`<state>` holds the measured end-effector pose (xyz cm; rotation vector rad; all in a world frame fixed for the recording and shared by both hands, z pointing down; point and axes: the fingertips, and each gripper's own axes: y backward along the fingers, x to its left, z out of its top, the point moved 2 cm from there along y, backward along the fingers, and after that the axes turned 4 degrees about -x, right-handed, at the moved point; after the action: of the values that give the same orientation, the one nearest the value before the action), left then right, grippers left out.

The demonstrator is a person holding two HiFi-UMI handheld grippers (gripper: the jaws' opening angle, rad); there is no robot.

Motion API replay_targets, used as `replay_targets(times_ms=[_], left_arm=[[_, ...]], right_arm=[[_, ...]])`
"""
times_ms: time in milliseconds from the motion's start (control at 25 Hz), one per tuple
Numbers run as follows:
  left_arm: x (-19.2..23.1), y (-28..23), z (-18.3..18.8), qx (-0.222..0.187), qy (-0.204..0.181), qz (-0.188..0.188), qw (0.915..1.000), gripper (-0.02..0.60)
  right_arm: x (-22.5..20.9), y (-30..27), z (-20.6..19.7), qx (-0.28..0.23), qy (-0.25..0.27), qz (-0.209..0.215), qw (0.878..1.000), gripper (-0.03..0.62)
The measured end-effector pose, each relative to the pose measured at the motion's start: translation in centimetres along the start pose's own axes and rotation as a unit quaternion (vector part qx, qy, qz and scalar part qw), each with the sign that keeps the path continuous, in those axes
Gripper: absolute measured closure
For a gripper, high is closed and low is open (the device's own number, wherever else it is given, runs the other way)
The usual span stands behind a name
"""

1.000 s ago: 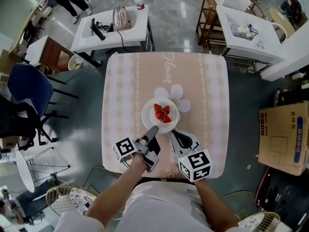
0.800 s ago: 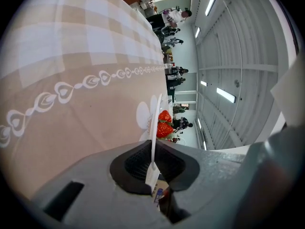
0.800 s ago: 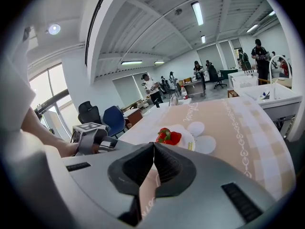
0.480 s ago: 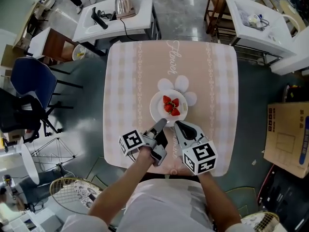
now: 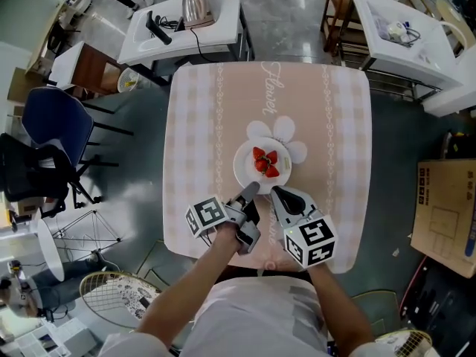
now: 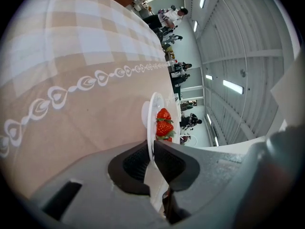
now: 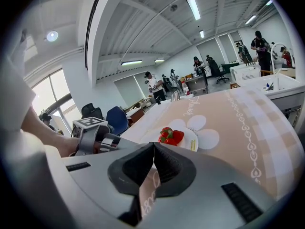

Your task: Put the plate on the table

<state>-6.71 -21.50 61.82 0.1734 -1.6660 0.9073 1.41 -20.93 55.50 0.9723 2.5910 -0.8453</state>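
Observation:
A white plate (image 5: 245, 166) carrying red strawberries (image 5: 265, 162) lies over the white flower print on the pink checked table (image 5: 201, 117). My left gripper (image 5: 250, 190) is shut on the plate's near rim; in the left gripper view the thin rim (image 6: 152, 128) runs between the two pads, with the strawberries (image 6: 164, 123) just beyond. My right gripper (image 5: 275, 193) is shut and empty, just short of the plate's near right edge. The right gripper view shows the plate (image 7: 190, 140) and strawberries (image 7: 170, 135) ahead of its closed jaws, and the left gripper (image 7: 93, 128) off to the left.
A white side table (image 5: 186, 28) with a kettle (image 5: 195, 6) stands beyond the far edge. A blue chair (image 5: 56, 129) is at the left, a white table (image 5: 401, 36) at the far right, a cardboard box (image 5: 445, 207) on the floor at the right.
Only the head view has shifted a little. Both grippers and the plate keep their places on the table.

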Motion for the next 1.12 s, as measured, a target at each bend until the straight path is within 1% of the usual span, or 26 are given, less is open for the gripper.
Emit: replay_targets(times_ms=[80, 280, 400, 520, 640, 840, 1000, 1120], left_arm=[[-0.05, -0.02, 0.01, 0.002, -0.013, 0.015, 0.9998, 0.560], [0.23, -0.11, 0.01, 0.008, -0.028, 0.049, 0.9984, 0.551], [0.27, -0.11, -0.14, 0.014, -0.057, 0.073, 0.9956, 0.532], [0.25, -0.25, -0.27, 0.020, -0.081, 0.099, 0.9916, 0.499], [0.22, -0.23, -0.25, 0.027, -0.115, 0.125, 0.9851, 0.479], [0.27, 0.07, -0.26, 0.041, -0.180, 0.166, 0.9686, 0.456], [0.41, 0.16, -0.36, 0.051, -0.203, 0.174, 0.9622, 0.443], [0.67, 0.39, -0.55, 0.060, -0.208, 0.180, 0.9595, 0.440]], right_arm=[[-0.08, -0.03, -0.14, 0.003, -0.001, 0.002, 1.000, 0.589], [-0.18, 0.07, -0.25, 0.006, 0.001, 0.002, 1.000, 0.589], [-0.18, 0.17, -0.55, 0.012, 0.003, 0.004, 1.000, 0.589], [-0.29, 0.22, -0.76, 0.016, 0.003, 0.005, 1.000, 0.589], [-0.29, 0.24, -0.70, 0.014, 0.002, 0.006, 1.000, 0.589], [-0.36, 0.44, -0.76, 0.015, 0.002, 0.007, 1.000, 0.589], [-0.39, 0.52, -0.84, 0.015, 0.001, 0.006, 1.000, 0.589], [-0.34, 0.46, -0.71, 0.013, 0.003, 0.005, 1.000, 0.589]])
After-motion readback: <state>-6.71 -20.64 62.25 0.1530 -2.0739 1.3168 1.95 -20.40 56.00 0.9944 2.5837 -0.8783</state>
